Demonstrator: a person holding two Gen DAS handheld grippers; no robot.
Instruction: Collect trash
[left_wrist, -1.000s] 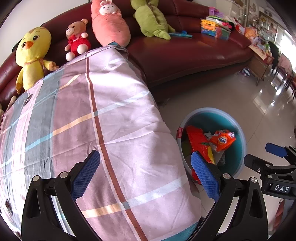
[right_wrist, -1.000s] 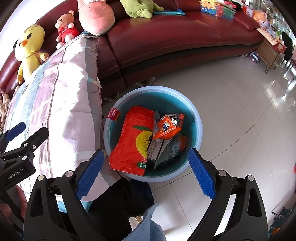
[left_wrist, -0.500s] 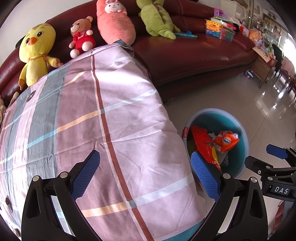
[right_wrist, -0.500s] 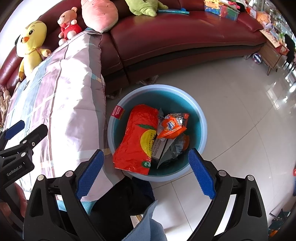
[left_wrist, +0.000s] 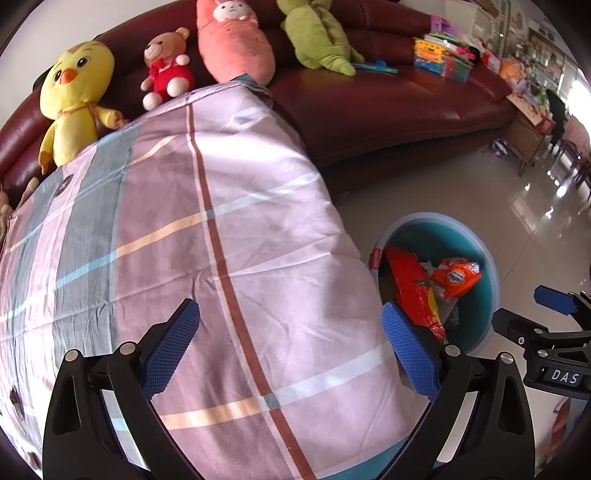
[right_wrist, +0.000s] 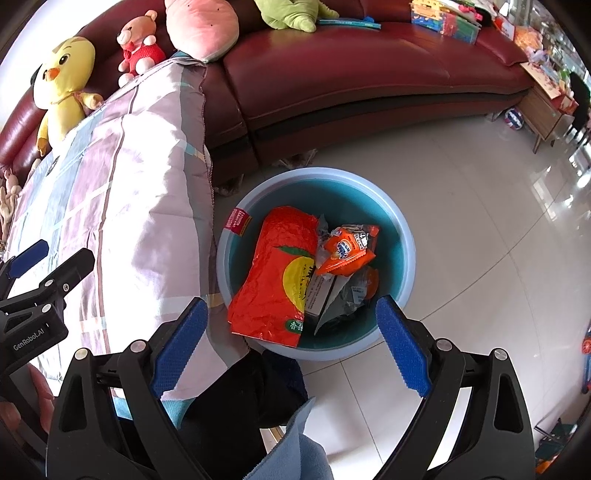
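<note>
Since a second ago the left gripper (left_wrist: 290, 347) has drifted a little further over the quilt (left_wrist: 207, 229), so the basin (left_wrist: 487, 258) sits lower and further right in its view; the right gripper (right_wrist: 291, 339) has barely shifted and the trash lies as it did.

Both grippers are empty, fingers wide apart. The left one hovers over the plaid quilt, its right finger (left_wrist: 410, 350) lining up with the basin's near edge. The right one hangs above the basin (right_wrist: 402, 229), which stands on the tiled floor (right_wrist: 480, 221) just beside the quilt's hanging edge and in front of the sofa (right_wrist: 369, 62).

The trash is all in the basin: a big red wrapper (right_wrist: 277, 277) with a yellow fruit picture leans against the left wall and sticks out over the near rim, a small orange packet (right_wrist: 347, 251) lies on top to its right, and a grey-and-white wrapper (right_wrist: 332, 295) lies under that. A red label (right_wrist: 238, 220) hangs over the basin's left rim.

A yellow chick (left_wrist: 74, 103), a bear (left_wrist: 166, 62), a pink plush (left_wrist: 236, 37) and a green plush (left_wrist: 314, 37) sit along the sofa back.
</note>
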